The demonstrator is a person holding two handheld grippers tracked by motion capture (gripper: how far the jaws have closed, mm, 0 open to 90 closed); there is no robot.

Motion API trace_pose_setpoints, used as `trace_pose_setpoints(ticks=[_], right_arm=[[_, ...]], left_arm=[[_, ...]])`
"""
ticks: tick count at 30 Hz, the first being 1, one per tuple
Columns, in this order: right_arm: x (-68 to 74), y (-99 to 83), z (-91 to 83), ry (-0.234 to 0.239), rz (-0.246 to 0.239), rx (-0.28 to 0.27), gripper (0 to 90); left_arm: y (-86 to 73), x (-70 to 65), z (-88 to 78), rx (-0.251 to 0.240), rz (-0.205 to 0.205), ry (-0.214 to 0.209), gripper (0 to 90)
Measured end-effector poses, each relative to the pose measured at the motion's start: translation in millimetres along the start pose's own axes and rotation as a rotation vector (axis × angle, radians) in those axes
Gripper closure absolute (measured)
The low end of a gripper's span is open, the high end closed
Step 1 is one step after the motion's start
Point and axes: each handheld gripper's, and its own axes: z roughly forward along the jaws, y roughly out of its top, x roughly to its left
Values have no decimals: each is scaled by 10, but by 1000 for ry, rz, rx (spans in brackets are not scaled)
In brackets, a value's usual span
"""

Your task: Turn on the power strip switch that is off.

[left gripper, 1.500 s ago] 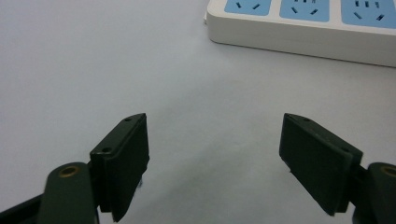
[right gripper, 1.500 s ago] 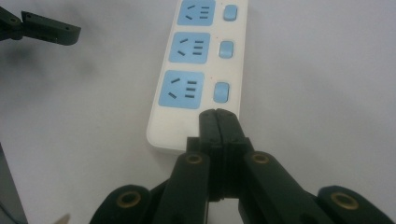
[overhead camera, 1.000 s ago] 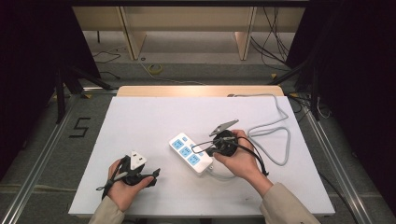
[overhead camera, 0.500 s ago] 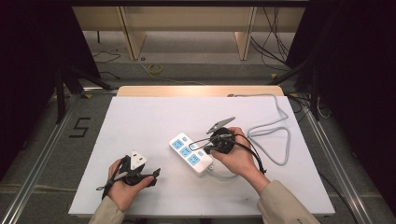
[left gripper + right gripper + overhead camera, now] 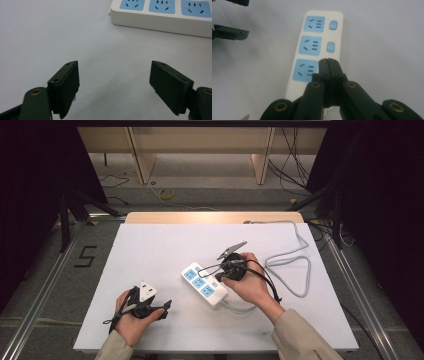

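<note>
Sockets first: the white power strip (image 5: 204, 284) is lying flat near the middle of the white table (image 5: 150, 250), slanting from far-left to near-right, and all three of its blue outlets are sitting empty, nothing plugged in. In the right gripper view I am seeing two blue switch buttons (image 5: 333, 25) beside the two farther outlets; where a third would sit is hidden behind my own jaws.

I am holding the right gripper (image 5: 226, 271) over the near-right end of the strip with its jaws pressed fully together and nothing between them. From its own camera the closed tips (image 5: 327, 65) are sitting at the edge of the nearest outlet (image 5: 305, 70); whether they are actually touching the strip I cannot tell.

I am keeping the left gripper (image 5: 162, 307) low at the near-left of the table, jaws spread wide and holding nothing, pointing right toward the strip. Its own view is showing bare table between the two pads (image 5: 65, 85) and the long side of the strip (image 5: 162, 17) ahead, well apart from the tips.

From the high view I am also getting the strip's grey cable (image 5: 295, 265), looping over the right side of the table and running off the far edge, which neither gripper camera is catching. The right gripper view is picking up the left gripper's open jaws at its upper left corner.
</note>
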Motion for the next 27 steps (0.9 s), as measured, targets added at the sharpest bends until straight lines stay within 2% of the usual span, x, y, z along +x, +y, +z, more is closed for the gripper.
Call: trace_pose_setpoints(ticks=[27], right_arm=[[1, 241, 130, 1, 3, 14, 900]], left_arm=[[7, 1, -1, -5, 0, 0, 239]])
